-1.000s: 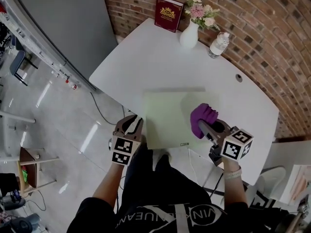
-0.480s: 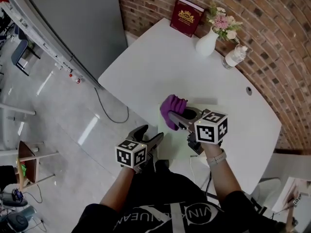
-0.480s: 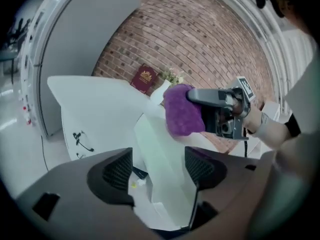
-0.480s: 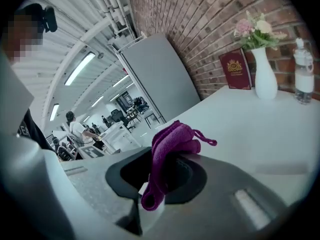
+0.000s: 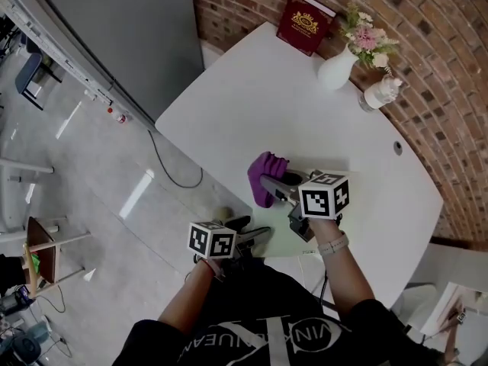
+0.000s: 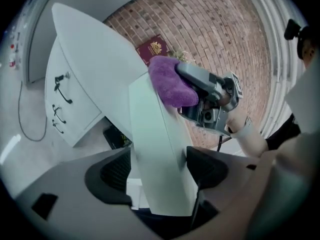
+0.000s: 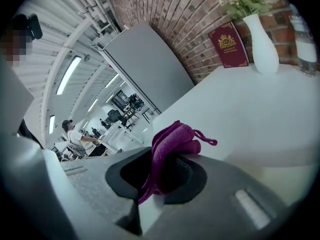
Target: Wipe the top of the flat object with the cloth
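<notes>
One flat board (image 6: pixel 152 134), pale green, lies at the near edge of the white table (image 5: pixel 252 105), most of it hidden under the person's arms in the head view. On its far left corner sits the purple cloth (image 5: pixel 264 175), bunched and clamped between the closed jaws of the right gripper (image 5: pixel 273 187). It is pressed down onto the board's top, which reads as one end of a wiping stroke.

The left gripper (image 6: pixel 156 171) comes at the board from the near side. Its jaws have just been opening and now stand wide, with the board's near edge between the two pads, which do not look to be squeezing it. My judgement is that this hand is there to pin the board so it does not slide under the cloth, and it has not yet closed.

Well apart, at the table's far edge by the brick wall, stand a red book (image 5: pixel 305 23), a white vase (image 5: pixel 338 67) of flowers and a bottle (image 5: pixel 377 94), clear of the wiping.
</notes>
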A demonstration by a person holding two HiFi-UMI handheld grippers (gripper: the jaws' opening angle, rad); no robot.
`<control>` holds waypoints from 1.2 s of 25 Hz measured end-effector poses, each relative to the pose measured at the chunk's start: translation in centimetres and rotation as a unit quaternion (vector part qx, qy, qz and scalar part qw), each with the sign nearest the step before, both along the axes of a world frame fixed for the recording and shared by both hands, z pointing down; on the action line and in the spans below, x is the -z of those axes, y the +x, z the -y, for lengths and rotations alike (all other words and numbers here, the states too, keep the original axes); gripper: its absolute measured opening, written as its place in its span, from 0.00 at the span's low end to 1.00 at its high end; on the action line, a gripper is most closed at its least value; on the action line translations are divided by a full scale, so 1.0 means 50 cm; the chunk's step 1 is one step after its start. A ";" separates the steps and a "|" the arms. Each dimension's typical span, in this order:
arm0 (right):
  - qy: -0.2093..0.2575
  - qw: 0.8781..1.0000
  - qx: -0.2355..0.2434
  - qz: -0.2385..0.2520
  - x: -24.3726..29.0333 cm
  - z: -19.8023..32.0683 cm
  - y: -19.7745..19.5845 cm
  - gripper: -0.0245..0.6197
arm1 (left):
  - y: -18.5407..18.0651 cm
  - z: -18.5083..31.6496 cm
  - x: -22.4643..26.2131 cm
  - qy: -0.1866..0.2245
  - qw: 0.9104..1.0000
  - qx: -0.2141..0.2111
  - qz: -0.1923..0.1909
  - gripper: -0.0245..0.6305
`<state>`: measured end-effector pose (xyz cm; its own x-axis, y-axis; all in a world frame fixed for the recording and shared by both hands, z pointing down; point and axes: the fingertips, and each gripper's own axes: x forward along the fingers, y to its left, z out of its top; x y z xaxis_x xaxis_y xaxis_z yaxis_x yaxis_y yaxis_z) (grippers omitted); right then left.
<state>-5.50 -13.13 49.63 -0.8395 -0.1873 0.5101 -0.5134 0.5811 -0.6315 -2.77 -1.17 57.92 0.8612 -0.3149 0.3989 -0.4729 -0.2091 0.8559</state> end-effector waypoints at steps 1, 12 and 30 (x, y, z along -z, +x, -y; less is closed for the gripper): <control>-0.003 1.000 0.000 0.000 -0.005 0.001 -0.001 0.14 | 0.004 0.000 -0.002 -0.008 1.000 -0.005 -0.011 0.53; 0.012 0.999 0.017 -0.047 -0.025 -0.005 0.053 0.14 | 0.014 -0.003 -0.012 -0.055 0.996 -0.003 -0.068 0.49; 0.037 0.982 -0.049 -0.176 -0.052 0.008 0.367 0.14 | 0.018 -0.010 -0.012 -0.075 0.993 0.019 -0.084 0.48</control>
